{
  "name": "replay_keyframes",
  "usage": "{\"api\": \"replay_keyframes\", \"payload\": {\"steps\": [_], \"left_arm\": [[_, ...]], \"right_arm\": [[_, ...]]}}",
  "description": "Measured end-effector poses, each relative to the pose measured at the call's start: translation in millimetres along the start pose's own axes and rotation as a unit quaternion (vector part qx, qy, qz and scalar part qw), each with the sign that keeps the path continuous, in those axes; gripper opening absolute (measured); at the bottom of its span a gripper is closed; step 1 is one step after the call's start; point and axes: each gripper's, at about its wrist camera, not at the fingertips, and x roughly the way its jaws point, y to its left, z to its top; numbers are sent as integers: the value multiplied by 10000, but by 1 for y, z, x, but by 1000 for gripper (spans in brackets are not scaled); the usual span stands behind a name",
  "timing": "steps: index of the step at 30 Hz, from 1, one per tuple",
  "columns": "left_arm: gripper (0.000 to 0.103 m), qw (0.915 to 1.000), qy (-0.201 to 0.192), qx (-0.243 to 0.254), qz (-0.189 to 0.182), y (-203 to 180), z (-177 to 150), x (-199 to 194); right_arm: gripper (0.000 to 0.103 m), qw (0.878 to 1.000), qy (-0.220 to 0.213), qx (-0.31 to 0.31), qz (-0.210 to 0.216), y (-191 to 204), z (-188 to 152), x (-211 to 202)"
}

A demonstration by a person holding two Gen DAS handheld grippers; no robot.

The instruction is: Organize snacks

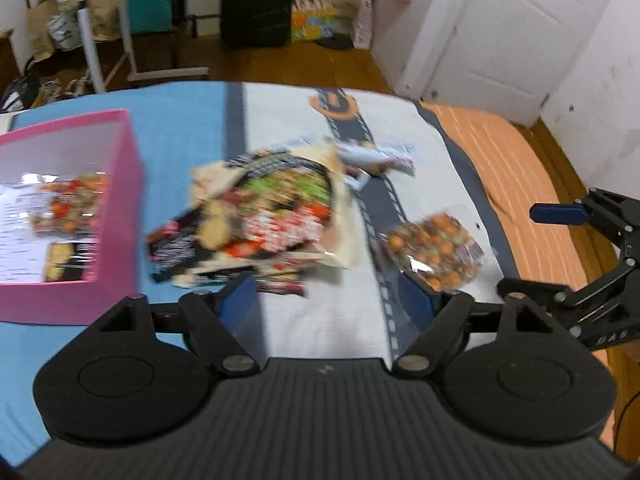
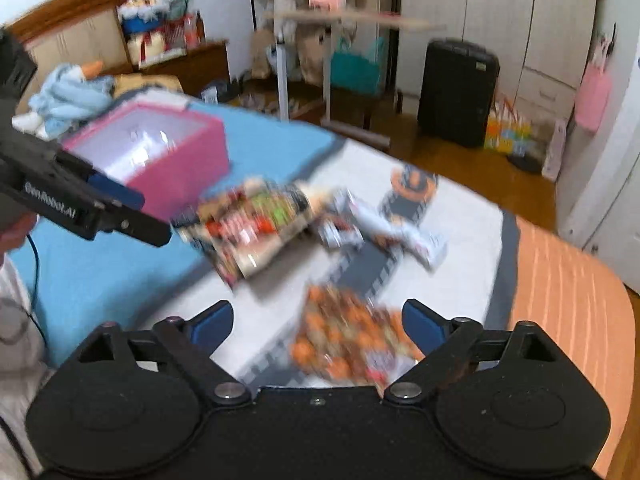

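I can read "GenRobot.AI" on my left gripper point(image 2: 132, 200). Both it and my right gripper point(image 2: 318, 322) are wide open and hold nothing. The orange snack bag point(image 2: 352, 340) lies under the right one.

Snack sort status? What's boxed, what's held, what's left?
Done: a few packets already lie in the pink box. In hand: nothing; the left gripper and right gripper are both open and empty, with the orange packet just ahead of the right one. Left: that packet, the big pile and the white packets on the bed.
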Motion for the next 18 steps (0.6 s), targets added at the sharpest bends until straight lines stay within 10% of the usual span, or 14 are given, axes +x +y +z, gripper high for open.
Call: {"api": "replay_keyframes", "payload": {"steps": [10,18], "left_arm": [[81,9999,47,-43,88,-43,-12,83],[80,9962,233,-568,-619,-42,-17,117]], "right_arm": [[95,9973,592,-334,-289,-46,-68,57],[103,9984,545,-32,-117,-80,-95,87]]}}
